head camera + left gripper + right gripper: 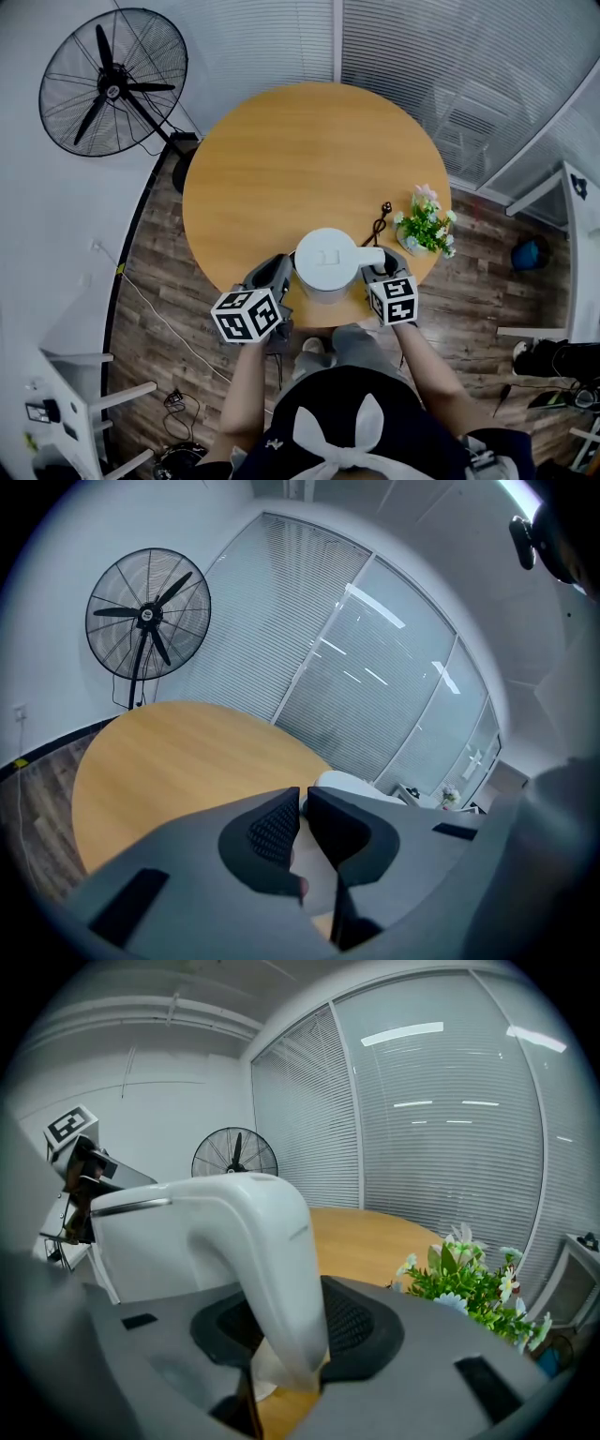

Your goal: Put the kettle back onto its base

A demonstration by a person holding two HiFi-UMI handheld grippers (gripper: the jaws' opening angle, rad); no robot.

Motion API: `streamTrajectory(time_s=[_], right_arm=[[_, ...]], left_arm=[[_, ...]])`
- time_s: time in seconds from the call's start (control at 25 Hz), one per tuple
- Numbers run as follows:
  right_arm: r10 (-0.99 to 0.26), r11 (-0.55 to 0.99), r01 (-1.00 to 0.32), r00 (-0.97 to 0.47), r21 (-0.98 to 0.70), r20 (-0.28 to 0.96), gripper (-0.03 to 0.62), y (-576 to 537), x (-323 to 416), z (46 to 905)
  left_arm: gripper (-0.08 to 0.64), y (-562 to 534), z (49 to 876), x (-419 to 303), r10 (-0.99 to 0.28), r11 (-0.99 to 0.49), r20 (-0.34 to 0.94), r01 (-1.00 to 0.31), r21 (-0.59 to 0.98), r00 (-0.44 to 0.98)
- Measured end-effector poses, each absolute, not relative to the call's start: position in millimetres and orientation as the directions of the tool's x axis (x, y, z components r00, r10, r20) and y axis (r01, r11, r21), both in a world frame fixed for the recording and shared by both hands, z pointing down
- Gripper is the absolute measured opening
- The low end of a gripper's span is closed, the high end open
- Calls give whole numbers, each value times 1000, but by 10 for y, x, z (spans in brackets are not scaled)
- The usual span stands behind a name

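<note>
I see the white kettle [325,261] standing low in the centre of the head view, on the near edge of the round wooden table [281,159], with its handle [371,255] pointing to the right of the frame. The right gripper [380,269] comes in from that side, and in its own view the 2 jaws are clamped on the handle [272,1260], 1 pad on each flank. I judge the grip sits at the handle because it is the only narrow part the jaws can span, and it lets me lift and steer the body.

The left gripper [284,273] sits just beside the kettle's left wall. Its view shows the jaws drawn together with nothing between them and the kettle's lid [342,782] just beyond the tips. I take it as a closed bumper for steadying, though I cannot tell whether it touches.

A dark cord [380,223] lies just above the handle, near the flowers [427,225]. I cannot make out the base, so I cannot tell whether the kettle is seated
</note>
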State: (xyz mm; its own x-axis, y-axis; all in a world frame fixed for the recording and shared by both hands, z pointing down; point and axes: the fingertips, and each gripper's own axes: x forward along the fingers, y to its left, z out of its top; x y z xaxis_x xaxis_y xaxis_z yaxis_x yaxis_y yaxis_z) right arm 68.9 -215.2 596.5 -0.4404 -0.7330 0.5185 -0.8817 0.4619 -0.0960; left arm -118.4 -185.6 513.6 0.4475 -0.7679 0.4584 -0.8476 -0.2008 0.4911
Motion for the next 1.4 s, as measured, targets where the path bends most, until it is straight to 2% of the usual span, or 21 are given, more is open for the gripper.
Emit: streamTrajectory(time_s=[0.76, 1.4], right_arm=[[-729, 474, -877, -441, -78, 524, 146, -2039, 704, 6043], [-731, 496, -868, -435, -30, 526, 127, -1930, 671, 6066]], left_arm=[[46, -1775, 5192, -1148, -760, -232, 453, -845, 481, 466], [46, -1697, 5218, -1140, -782, -248, 481, -905, 344, 397]])
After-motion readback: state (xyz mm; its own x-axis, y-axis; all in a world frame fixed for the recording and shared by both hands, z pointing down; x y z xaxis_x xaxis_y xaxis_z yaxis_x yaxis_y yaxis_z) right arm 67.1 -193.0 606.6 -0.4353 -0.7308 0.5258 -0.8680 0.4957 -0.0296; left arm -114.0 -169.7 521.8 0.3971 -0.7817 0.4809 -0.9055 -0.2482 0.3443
